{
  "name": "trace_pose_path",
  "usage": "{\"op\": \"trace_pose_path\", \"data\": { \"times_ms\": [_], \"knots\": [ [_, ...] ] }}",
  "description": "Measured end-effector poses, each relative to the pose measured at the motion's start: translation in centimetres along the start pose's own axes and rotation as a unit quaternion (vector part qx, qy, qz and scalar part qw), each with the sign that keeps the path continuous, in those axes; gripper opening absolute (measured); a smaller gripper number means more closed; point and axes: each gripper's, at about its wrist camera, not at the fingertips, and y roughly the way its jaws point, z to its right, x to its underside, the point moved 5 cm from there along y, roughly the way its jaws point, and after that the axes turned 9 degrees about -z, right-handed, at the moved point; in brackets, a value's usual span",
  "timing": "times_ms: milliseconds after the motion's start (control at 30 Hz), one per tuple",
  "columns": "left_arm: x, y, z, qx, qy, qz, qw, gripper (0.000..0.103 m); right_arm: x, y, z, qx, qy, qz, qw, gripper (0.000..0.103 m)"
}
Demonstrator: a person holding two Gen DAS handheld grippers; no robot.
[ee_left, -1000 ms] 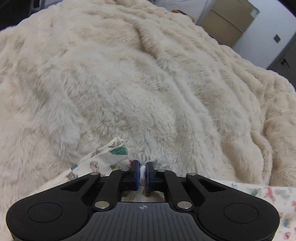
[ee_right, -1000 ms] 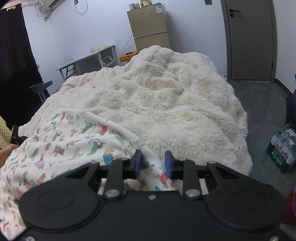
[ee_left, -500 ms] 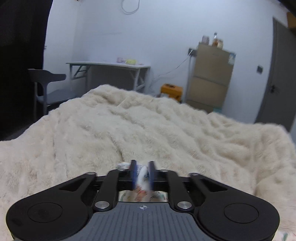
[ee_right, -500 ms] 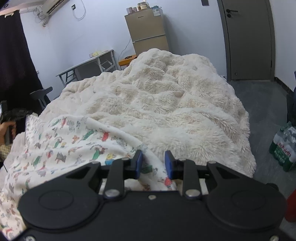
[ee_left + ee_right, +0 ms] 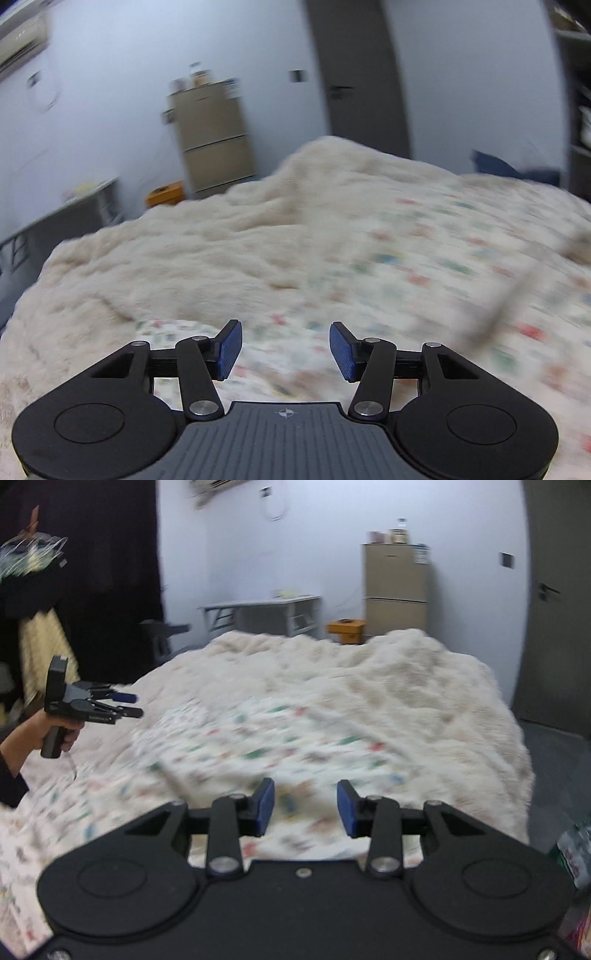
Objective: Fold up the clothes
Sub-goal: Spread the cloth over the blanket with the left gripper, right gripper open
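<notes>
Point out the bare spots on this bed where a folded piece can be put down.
Free: the fluffy blanket beyond the printed garment, toward the fridge, and its right strip by the door side. Crowded: the near half, covered by the garment, with the left gripper and right gripper opening above it, nothing between them.

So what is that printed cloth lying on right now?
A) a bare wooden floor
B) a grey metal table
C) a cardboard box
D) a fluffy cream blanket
D: the printed cloth is spread out on the fluffy cream blanket, whose pile shows all around it in the right wrist view and again beside the cloth in the left wrist view.
</notes>
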Motion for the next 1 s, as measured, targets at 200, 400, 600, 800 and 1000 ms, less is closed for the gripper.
{"op": "trace_pose_path", "data": {
  "times_ms": [200,400,600,800,1000],
  "knots": [
    [-0.8,-0.9,4.3,0.011,0.024,0.011,0.9996,0.068,0.5,0.1,-3.6,0.003,-0.015,-0.003,1.000,0.039],
    [1.0,-0.2,3.4,-0.001,0.004,-0.011,0.9999,0.068,0.3,0.1,-3.9,0.012,-0.023,-0.007,1.000,0.041],
    [2.1,0.1,3.7,0.010,0.006,-0.015,0.9998,0.070,0.8,0.9,-4.3,0.013,-0.031,-0.017,0.999,0.042],
    [2.6,-0.4,4.0,0.010,0.013,-0.015,0.9998,0.070,0.7,0.8,-4.9,0.010,-0.040,-0.017,0.999,0.042],
    [3.0,-0.5,2.8,-0.002,0.009,-0.018,0.9998,0.072,0.4,0.9,-4.5,0.010,-0.038,-0.016,0.999,0.042]
  ]
}}
